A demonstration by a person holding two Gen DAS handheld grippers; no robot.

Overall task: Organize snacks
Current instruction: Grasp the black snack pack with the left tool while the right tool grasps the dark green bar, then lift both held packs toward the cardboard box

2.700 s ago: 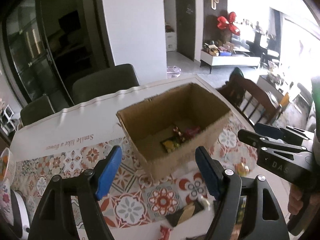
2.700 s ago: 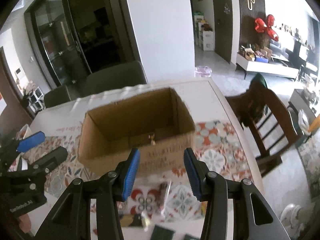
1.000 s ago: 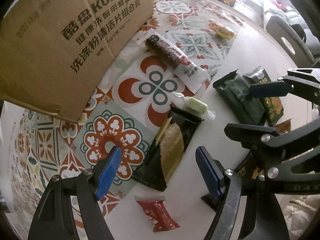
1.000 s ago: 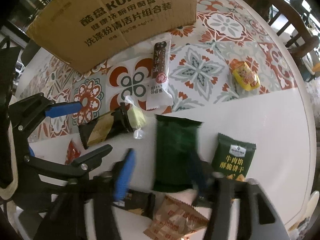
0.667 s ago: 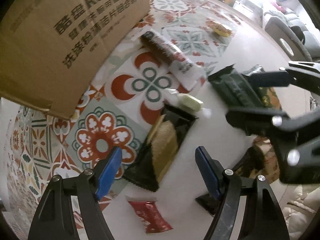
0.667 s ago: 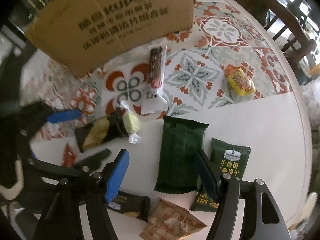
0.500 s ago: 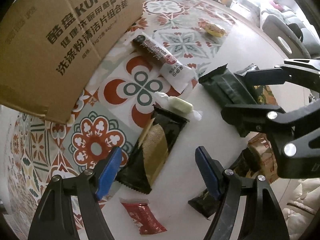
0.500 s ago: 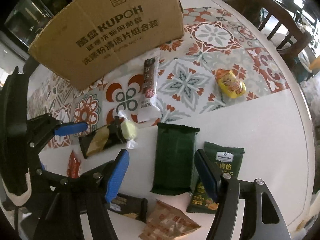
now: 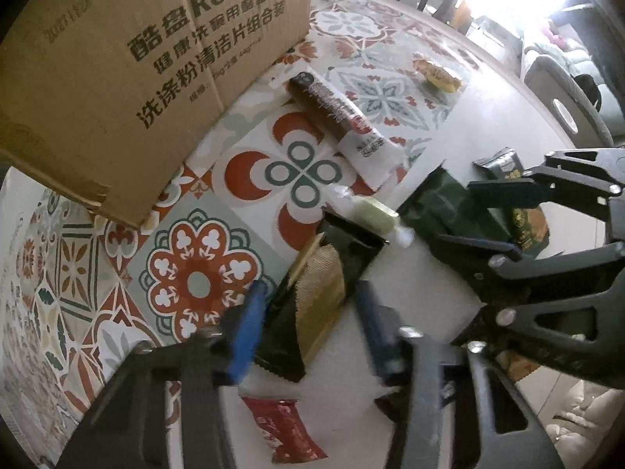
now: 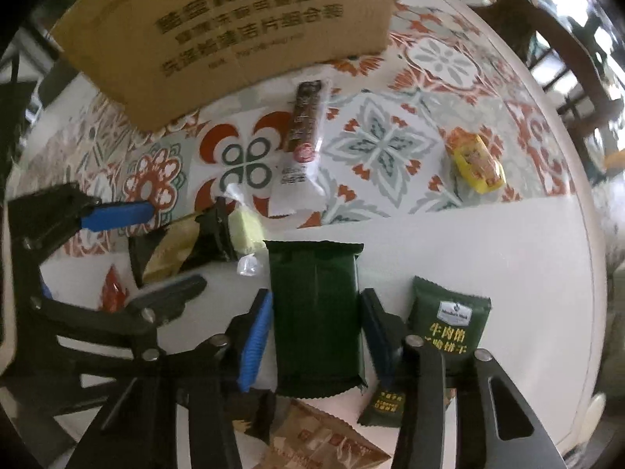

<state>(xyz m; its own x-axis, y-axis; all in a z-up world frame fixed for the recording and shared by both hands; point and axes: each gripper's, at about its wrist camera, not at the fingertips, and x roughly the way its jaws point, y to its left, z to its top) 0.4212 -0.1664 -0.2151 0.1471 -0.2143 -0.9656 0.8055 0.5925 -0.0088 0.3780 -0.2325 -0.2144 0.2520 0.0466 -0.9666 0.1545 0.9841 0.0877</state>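
in the left wrist view our left gripper (image 9: pixel 308 324) has gone from wide apart a moment ago to closing, its jaws either side of the black and gold packet (image 9: pixel 312 297) right below it, pads not clearly pressing yet. in the right wrist view our right gripper (image 10: pixel 316 336) is likewise closing astride the dark green packet (image 10: pixel 316 312), which half a second back lay just ahead of it. both pickups look near, with the cardboard box (image 10: pixel 230 35) waiting well ahead.

Brown cardboard box (image 9: pixel 117 78), dark green packet (image 10: pixel 316 312), orange-teal floral tablecloth (image 9: pixel 195 273)
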